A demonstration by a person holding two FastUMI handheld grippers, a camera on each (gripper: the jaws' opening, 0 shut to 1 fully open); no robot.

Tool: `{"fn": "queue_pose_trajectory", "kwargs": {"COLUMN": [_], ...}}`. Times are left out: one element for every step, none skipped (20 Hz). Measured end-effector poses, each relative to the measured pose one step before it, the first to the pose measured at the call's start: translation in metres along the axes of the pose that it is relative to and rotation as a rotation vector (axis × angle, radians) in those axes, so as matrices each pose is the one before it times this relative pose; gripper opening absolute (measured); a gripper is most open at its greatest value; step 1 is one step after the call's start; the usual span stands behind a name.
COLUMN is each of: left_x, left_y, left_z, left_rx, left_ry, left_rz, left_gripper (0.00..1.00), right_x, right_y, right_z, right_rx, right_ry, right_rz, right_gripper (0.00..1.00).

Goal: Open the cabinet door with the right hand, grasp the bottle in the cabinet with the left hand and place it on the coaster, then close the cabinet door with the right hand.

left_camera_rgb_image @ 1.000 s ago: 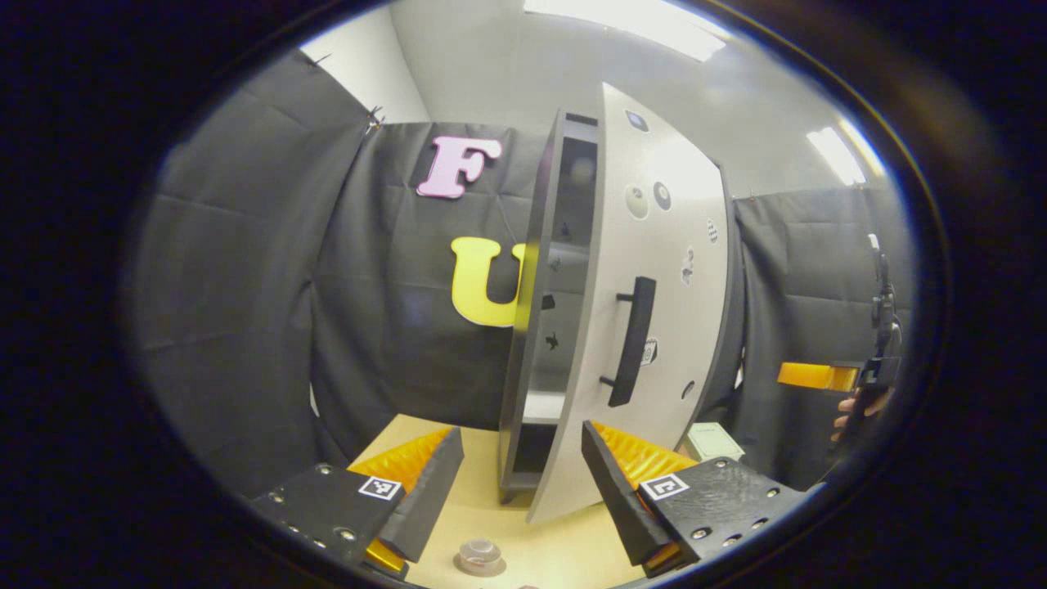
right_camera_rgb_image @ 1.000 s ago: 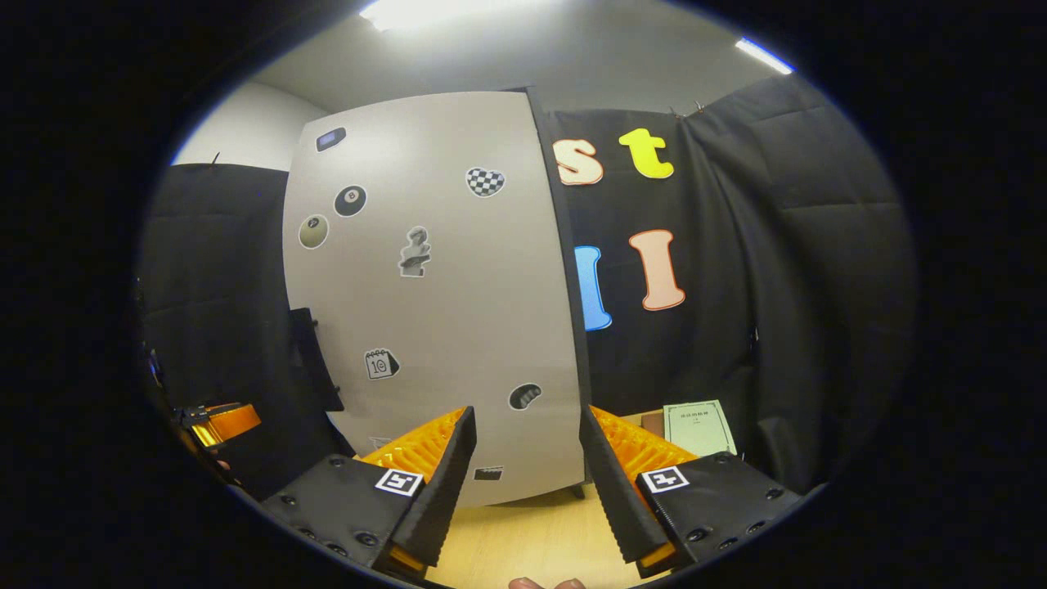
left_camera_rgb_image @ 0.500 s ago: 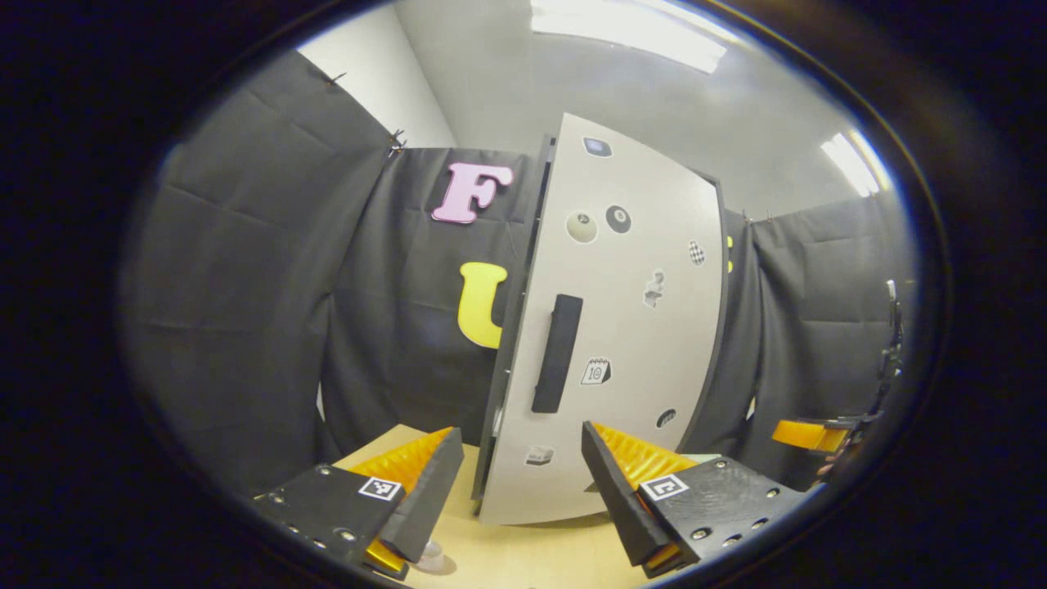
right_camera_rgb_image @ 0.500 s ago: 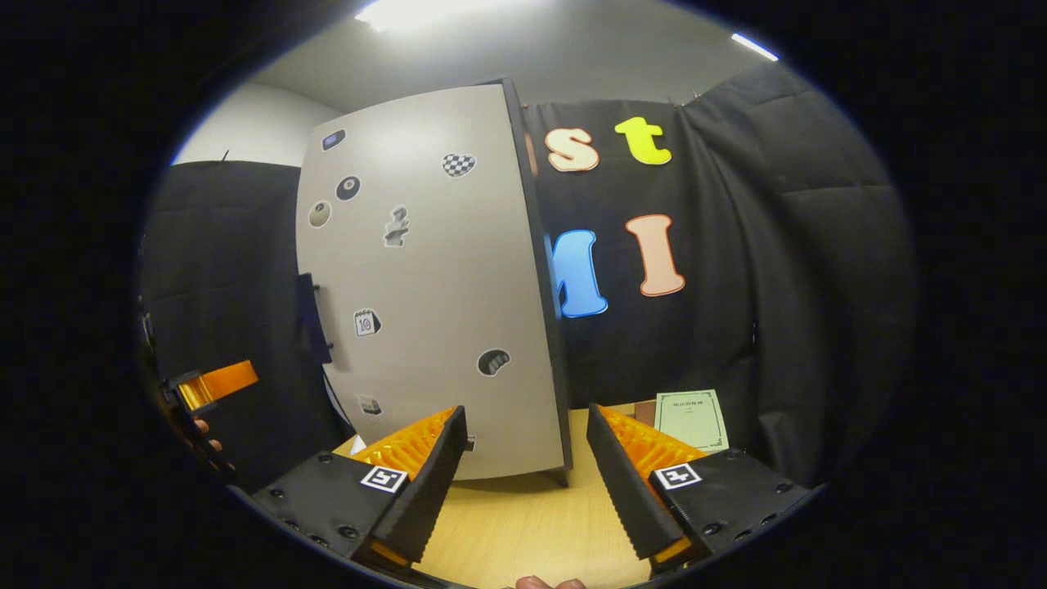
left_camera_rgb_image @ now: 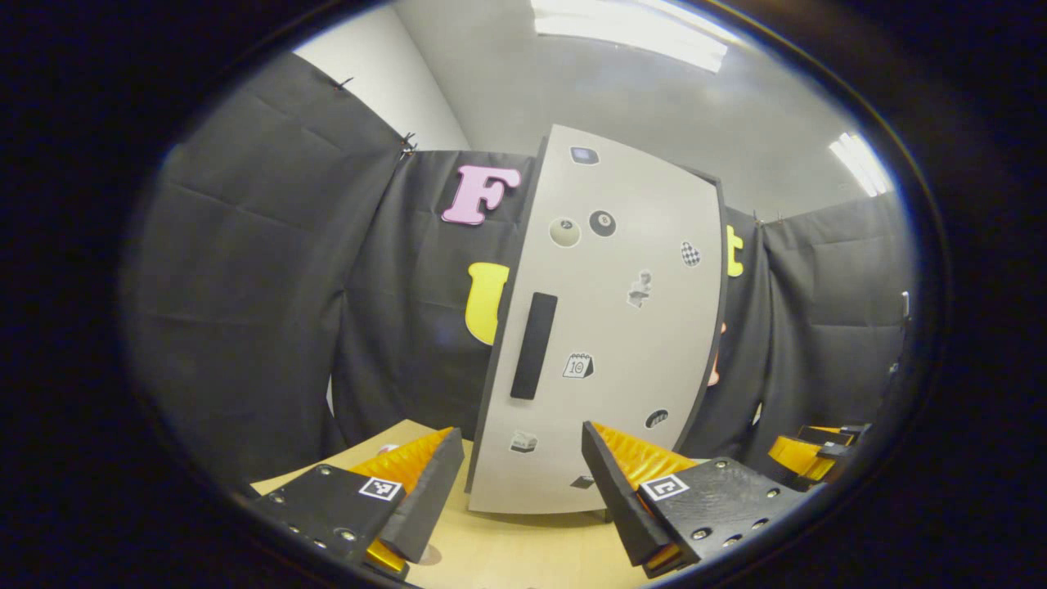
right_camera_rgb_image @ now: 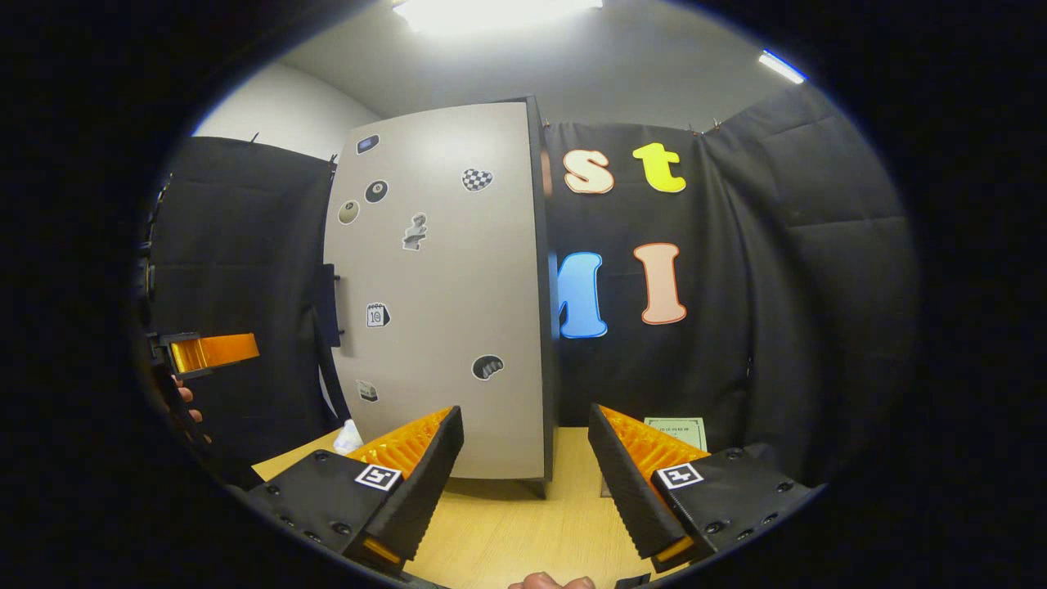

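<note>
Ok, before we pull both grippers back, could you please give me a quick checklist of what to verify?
1. Cabinet door closed against the cabinet: ok, no gap visible in the left gripper view.
2. Handle free of both grippers: ok.
3. Right gripper open and empty: ok.
4. Left gripper open and empty: ok.
5. Bottle standing on the coaster: cannot tell.

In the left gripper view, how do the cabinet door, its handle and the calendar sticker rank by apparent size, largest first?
1. Cabinet door, by far the largest.
2. Handle, a long dark bar on the door.
3. Calendar sticker, the smallest.

All three lie on the same door, so nearness to the camera hardly affects this order.
</note>
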State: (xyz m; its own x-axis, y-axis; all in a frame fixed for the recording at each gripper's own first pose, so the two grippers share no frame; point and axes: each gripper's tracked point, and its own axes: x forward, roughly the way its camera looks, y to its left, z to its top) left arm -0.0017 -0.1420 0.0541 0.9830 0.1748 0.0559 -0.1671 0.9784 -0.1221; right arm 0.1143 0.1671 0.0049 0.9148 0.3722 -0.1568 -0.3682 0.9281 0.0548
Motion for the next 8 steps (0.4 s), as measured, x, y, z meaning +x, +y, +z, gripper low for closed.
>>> {"fn": "queue_pose_trajectory", "kwargs": {"left_x": [-0.00173,-0.00125,0.00103,0.00158,0.00274,0.00035,0.00214,0.00164], "left_y": [0.0008,-0.00012,-0.00151,-0.00086,0.00022,0.00098,-0.00006,0.00112], "left_z": [0.00249,0.00099,0.00008,-0.00075,-0.00283,-0.00148,0.00116,0.00247], "left_rx": [0.01365,0.0101,0.00939,0.00998,0.00392,-0.00552,-0.00934,-0.00528], "left_ry": [-0.00684,-0.00523,-0.00269,-0.00002,0.00971,0.01046,-0.0001,-0.00732], "left_rz": [-0.00047,-0.00499,-0.01272,-0.01517,-0.00949,-0.00782,-0.01283,-0.01205], "left_gripper": [0.88,0.88,0.9,0.9,0.9,0.88,0.9,0.91], "right_x": [-0.0042,-0.00257,-0.00037,-0.00058,-0.00103,-0.00148,-0.00283,-0.00336], "right_y": [0.00196,0.00125,-0.00081,-0.00014,0.0011,0.00091,-0.00042,-0.00344], "right_z": [-0.00303,-0.00159,-0.00059,-0.00182,-0.00282,-0.00319,-0.00277,-0.00155], "right_rx": [0.0092,0.00364,-0.00345,-0.00437,0.00031,-0.0026,-0.00982,-0.01224], "right_ry": [0.01626,0.0093,0.00387,0.00691,0.01447,0.01905,0.01447,0.0078], "right_rz": [0.00395,0.00126,-0.00198,-0.00028,0.0023,0.00184,-0.00107,-0.01012], "right_gripper": [0.98,0.98,0.98,0.97,0.98,0.98,0.98,0.92]}}
